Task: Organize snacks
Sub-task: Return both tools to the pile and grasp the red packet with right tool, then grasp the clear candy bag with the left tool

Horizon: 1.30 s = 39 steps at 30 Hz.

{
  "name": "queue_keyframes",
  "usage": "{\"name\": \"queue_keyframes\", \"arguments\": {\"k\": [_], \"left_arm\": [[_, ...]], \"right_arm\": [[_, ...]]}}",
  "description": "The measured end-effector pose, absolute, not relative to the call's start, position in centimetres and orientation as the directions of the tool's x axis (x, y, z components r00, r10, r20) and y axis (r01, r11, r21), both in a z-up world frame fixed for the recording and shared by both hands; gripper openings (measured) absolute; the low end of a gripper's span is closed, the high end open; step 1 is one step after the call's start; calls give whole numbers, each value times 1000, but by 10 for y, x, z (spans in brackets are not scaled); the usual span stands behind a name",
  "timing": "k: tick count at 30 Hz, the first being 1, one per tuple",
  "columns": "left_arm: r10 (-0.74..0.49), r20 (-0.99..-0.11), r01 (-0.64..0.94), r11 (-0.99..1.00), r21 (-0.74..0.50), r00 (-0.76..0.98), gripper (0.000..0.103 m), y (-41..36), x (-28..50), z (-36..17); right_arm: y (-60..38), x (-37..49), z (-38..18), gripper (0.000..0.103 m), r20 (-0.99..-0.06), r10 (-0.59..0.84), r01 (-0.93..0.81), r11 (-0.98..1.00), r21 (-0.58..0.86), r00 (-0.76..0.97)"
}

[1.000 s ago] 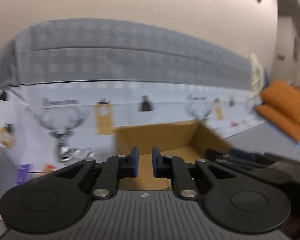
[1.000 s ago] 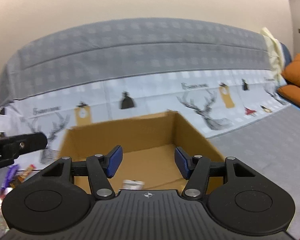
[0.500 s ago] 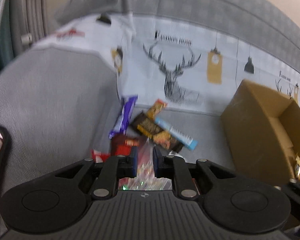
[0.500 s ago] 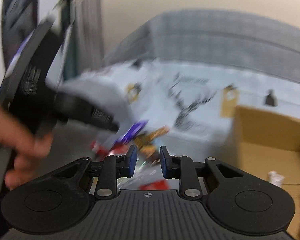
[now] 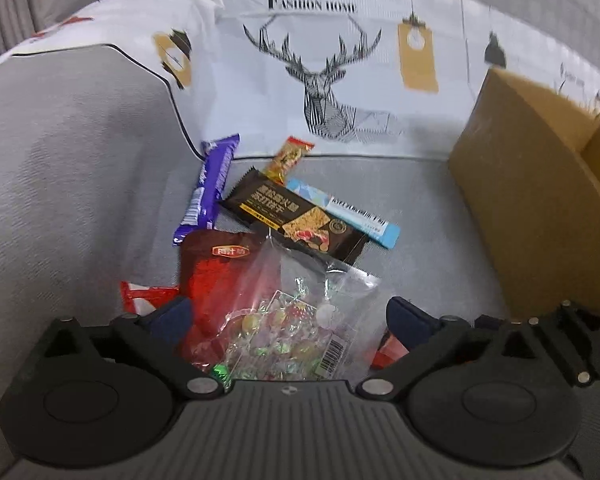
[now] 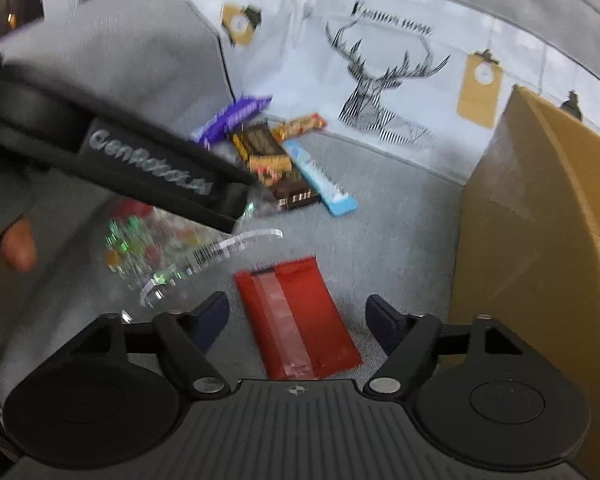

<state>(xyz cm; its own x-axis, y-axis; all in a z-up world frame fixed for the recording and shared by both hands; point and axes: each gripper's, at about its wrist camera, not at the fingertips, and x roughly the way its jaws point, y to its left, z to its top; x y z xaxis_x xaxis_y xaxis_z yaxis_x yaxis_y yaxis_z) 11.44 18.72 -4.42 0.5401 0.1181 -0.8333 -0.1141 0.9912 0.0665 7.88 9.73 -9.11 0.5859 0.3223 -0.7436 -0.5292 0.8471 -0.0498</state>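
A pile of snacks lies on the grey sofa seat: a purple bar (image 5: 212, 188), an orange snack (image 5: 288, 156), a black bar (image 5: 296, 216), a light blue bar (image 5: 348, 212), a dark red pouch (image 5: 216, 276) and a clear candy bag (image 5: 300, 304). My left gripper (image 5: 290, 316) hangs over the candy bag, its jaws opening wide and the pads off the bag. My right gripper (image 6: 298, 316) is opening over a red packet (image 6: 296, 320), which lies flat between the jaws, untouched. In the right wrist view the left gripper's body (image 6: 140, 164) crosses above the candy bag (image 6: 168, 252).
An open cardboard box (image 5: 532, 208) stands on the seat at the right, close to the right gripper (image 6: 540, 220). A white deer-print cover (image 5: 332, 80) drapes the sofa back behind the pile. A person's hand (image 6: 16, 244) shows at the left edge.
Both grippers swung left and down from the cardboard box to the snack pile. Their jaws, nearly shut half a second ago, now stand wide apart.
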Motion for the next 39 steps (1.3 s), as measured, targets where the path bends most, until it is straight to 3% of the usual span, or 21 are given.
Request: {"name": "queue_keyframes", "arguments": {"k": [5,8,16,22,24,29,33,39], "left_arm": [[76,-893,-93,995,39,444,102,185,128,-66],[142,-900,-48,990,134,413,102,176,129,-77],[175,-899,-70,985,161,401,102,184,123,-80],[106,-879,-168,985,30,465,72,206,113,-59],[88,-873,-188,982,-4,480,56,210,109,-54],[88,-833,-241,969,-55,546,34,215,104,-36],[143,-795,-301,952,-52,590,33,217,96,-20],[321,-769,-303,937,173,553,33,204,93,-17]], "right_arm": [[95,82,-102,79,-766,313,-515,856,-28,562],[92,86,-103,78,-770,323,-513,859,-6,551],[91,79,-101,48,-756,367,-551,835,10,542],[86,71,-92,45,-739,380,-532,846,36,556],[83,68,-86,45,-731,392,-526,849,53,558],[76,63,-79,45,-735,409,-514,852,96,541],[72,59,-78,46,-744,414,-506,854,119,524],[74,53,-80,46,-753,410,-517,849,109,515]]}}
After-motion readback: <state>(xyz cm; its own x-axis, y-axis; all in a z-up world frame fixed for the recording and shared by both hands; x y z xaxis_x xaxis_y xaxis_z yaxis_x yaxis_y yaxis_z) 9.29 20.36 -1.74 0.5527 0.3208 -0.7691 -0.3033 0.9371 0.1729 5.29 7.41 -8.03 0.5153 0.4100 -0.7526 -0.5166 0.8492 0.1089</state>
